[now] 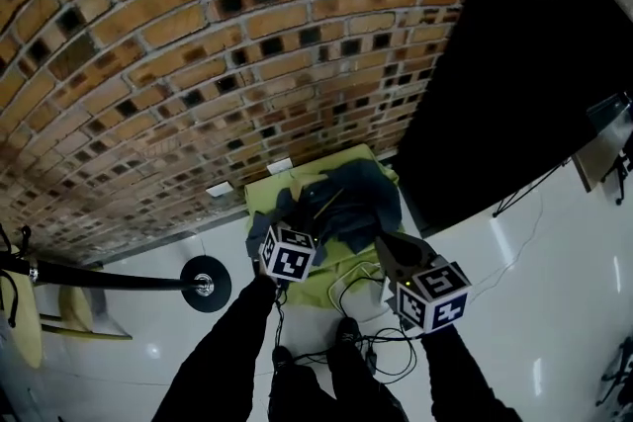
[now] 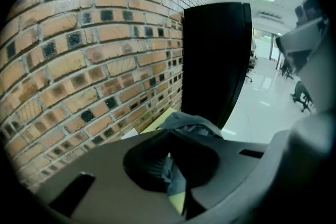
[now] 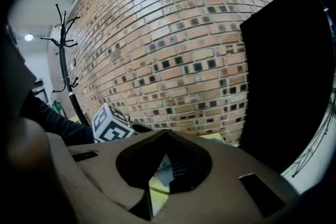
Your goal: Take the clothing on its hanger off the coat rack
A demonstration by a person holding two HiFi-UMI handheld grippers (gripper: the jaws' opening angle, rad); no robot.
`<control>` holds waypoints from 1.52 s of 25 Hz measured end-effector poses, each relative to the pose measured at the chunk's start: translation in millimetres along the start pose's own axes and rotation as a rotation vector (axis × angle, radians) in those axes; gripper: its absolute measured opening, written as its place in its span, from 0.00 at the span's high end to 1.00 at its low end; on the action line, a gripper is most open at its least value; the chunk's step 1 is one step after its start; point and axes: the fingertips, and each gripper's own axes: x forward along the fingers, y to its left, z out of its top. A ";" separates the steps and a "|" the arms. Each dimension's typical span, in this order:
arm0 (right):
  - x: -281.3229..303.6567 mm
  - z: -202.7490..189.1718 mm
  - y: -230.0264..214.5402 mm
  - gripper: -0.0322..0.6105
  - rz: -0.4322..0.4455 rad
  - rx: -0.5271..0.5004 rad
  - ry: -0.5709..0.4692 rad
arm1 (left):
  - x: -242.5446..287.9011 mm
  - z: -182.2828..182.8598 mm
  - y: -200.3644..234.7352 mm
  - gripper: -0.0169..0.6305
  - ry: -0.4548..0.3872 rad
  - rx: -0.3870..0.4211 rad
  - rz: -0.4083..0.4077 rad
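Note:
A dark blue-grey garment [image 1: 348, 196] lies crumpled on a yellow-green cloth surface [image 1: 261, 195] at the foot of the brick wall, with a thin tan hanger bar [image 1: 327, 203] showing on it. The garment [image 2: 191, 122] also shows beyond the jaws in the left gripper view. My left gripper [image 1: 293, 230] hovers over the garment's near left edge, jaws shut with nothing seen between them [image 2: 169, 159]. My right gripper [image 1: 384, 247] is at the garment's near right edge, its jaws also together [image 3: 165, 164]. The coat rack [image 1: 109, 279] stands left; its hooks [image 3: 65, 60] look bare.
A brick wall [image 1: 247, 44] fills the far side. A tall black panel [image 1: 504, 84] stands right of the cloth. Cables [image 1: 368, 303] trail over the glossy white floor by the person's feet. The coat rack's round base [image 1: 208, 284] sits just left of my left arm.

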 end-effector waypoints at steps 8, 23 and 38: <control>-16.8 29.2 43.6 0.99 0.057 -0.047 -0.028 | -125.8 37.9 -33.9 0.95 -0.132 -0.180 -0.156; -59.3 53.6 92.4 0.99 0.105 -0.012 -0.055 | -219.5 54.5 -58.2 0.95 -0.180 -0.307 -0.133; -77.0 69.2 95.7 0.99 0.132 -0.017 -0.090 | -227.3 63.4 -75.6 0.95 -0.165 -0.289 -0.129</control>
